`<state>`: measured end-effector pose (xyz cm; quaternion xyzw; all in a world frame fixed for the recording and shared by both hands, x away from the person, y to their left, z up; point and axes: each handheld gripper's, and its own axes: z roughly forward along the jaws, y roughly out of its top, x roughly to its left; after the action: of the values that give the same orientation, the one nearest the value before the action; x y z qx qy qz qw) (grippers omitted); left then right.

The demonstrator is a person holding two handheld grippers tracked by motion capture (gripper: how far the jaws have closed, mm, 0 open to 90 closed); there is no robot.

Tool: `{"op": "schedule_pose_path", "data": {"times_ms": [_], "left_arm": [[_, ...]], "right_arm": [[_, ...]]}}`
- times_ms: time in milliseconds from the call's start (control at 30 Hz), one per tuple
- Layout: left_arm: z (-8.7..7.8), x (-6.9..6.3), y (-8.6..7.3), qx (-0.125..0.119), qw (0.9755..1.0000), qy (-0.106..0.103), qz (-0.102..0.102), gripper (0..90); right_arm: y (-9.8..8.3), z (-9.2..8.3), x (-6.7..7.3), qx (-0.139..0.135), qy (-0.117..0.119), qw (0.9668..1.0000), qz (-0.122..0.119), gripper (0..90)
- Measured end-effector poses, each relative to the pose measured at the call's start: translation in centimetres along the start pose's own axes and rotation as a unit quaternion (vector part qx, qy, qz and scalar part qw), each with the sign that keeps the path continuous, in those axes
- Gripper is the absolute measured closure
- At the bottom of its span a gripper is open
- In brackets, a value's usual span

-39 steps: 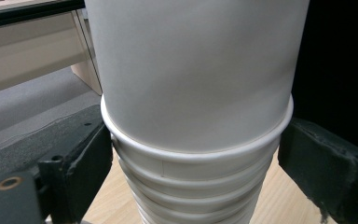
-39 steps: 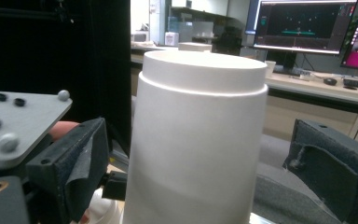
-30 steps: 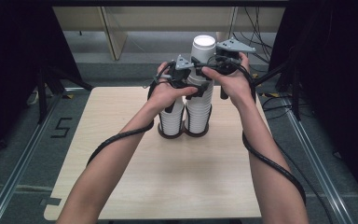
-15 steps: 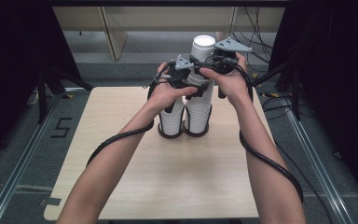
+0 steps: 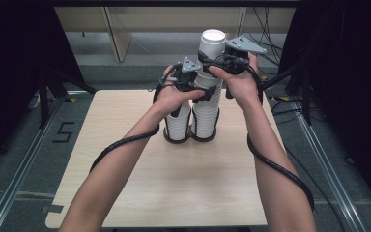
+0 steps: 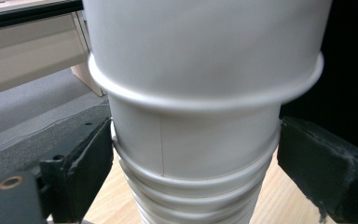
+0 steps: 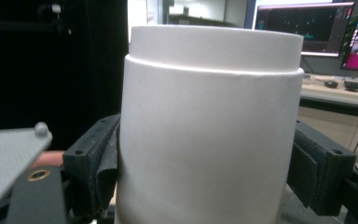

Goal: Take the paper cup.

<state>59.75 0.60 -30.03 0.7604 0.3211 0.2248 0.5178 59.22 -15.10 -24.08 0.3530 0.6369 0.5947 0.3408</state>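
Scene: a light wooden table (image 5: 140, 193) is seen from above, with two stacks of white paper cups stood side by side in dark round holders near its far middle.
Taller stack: the right-hand stack (image 5: 206, 108) is the higher one; its cups are nested upside down, rims showing as rings down its side.
Shorter stack: the left-hand stack (image 5: 178, 124) is found just beside the taller one, their holders touching.
Top cup: an upturned white cup (image 5: 213, 44) is sat at the very top of the taller stack, its flat base turned up; in the right gripper view the same cup (image 7: 209, 126) is seen upright and square between the jaws.
Right hand-held gripper: the right hand-held gripper (image 5: 222, 62) is held at the top cup; its jaws have just been closing and are now pressed against both sides of that cup, so the cup is pinched.
Left hand-held gripper: the left hand-held gripper (image 5: 196, 89) is held lower on the taller stack, below the top cup's rim; in the left gripper view one jaw is laid against the stack (image 6: 200, 154) and the other is stood just beside it, so a firm pinch cannot be told.
Arms: both forearms are brought in from the near edge, a black cable trailing along each.
Surroundings: grey floor and dark frames are seen around the table, and lit monitors (image 7: 307, 28) are glimpsed behind the top cup.
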Motion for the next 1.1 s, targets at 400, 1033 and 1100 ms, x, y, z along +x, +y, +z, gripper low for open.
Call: {"op": "schedule_pose_path", "data": {"times_ms": [400,1033,1100], "left_arm": [[-0.1,0.1,0.0,0.005,1.0000,0.003,0.003,11.0],[0.0,0.1,0.0,0.005,1.0000,0.003,0.004,11.2],[0.0,0.1,0.0,0.005,1.0000,0.003,0.003,11.2]], "right_arm": [[2.5,-0.5,-0.1,-0.038,-0.003,0.9993,0.002,20.9],[3.7,-1.5,0.0,-0.078,-0.009,0.9965,0.028,21.1],[3.8,-1.6,0.0,-0.079,-0.014,0.9964,0.026,21.1]]}}
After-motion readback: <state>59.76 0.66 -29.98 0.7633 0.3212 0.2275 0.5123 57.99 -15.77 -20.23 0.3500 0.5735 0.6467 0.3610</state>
